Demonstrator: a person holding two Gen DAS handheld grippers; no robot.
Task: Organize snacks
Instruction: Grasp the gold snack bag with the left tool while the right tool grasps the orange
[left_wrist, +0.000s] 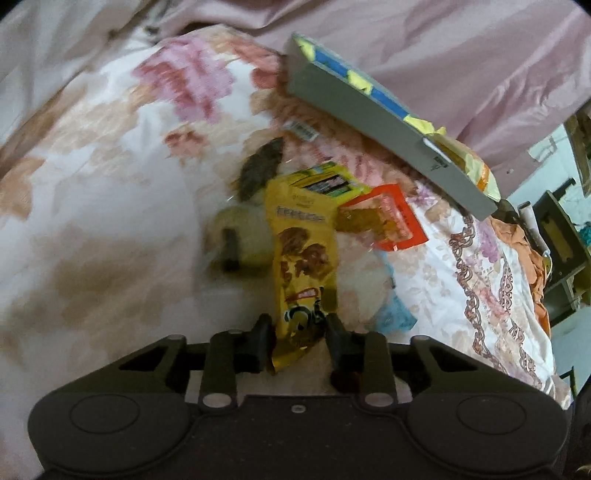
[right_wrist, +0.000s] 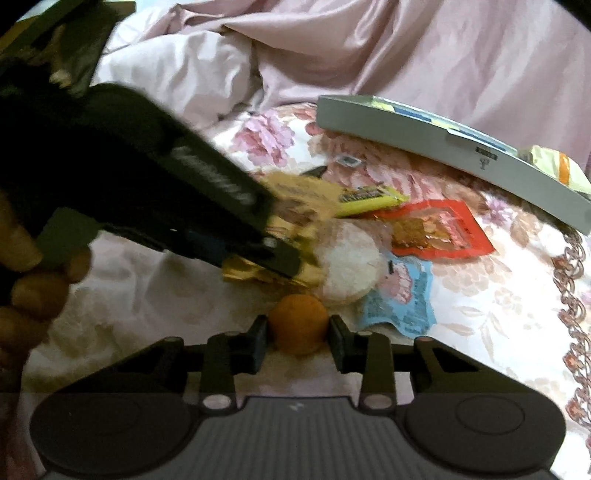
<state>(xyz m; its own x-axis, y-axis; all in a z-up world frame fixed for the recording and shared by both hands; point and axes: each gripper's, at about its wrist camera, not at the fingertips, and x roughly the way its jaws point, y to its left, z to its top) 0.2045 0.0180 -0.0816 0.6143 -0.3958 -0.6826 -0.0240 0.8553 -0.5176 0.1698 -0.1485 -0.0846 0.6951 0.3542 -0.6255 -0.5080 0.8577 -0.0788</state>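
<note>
1. Snacks are still lying in a loose heap on the floral bedspread (left_wrist: 110, 206), so the sorting is looking barely begun.
2. The left tool (left_wrist: 297, 328) is pinching the near end of a yellow snack pouch (left_wrist: 303, 254), its jaws drawn in tight on the foil; the pouch is stretching away toward the far side of the heap.
3. The right tool (right_wrist: 297, 332) is clamping a small orange ball-shaped snack (right_wrist: 298, 322) at the near edge of the heap, with the pads pressing it on both sides.
4. A grey tray (right_wrist: 424, 134) is sitting at the far right, propped at a tilt on the bedding, and a pale yellow bag with an orange stripe (right_wrist: 554, 168) is showing over its right end; whether more is lying inside I cannot tell.
5. Items waiting in the heap are a round white rice cracker (right_wrist: 351, 266), a red-edged packet (right_wrist: 439, 229), a light blue packet (right_wrist: 402, 295) and a yellow bar wrapper (right_wrist: 369, 197).
6. In the left wrist view a dark wrapped piece (left_wrist: 262, 170) is lying at the far side of the heap.
7. By my judgement, both held snacks are still needing carrying to the tray, and the rest of the heap is remaining after that.
</note>
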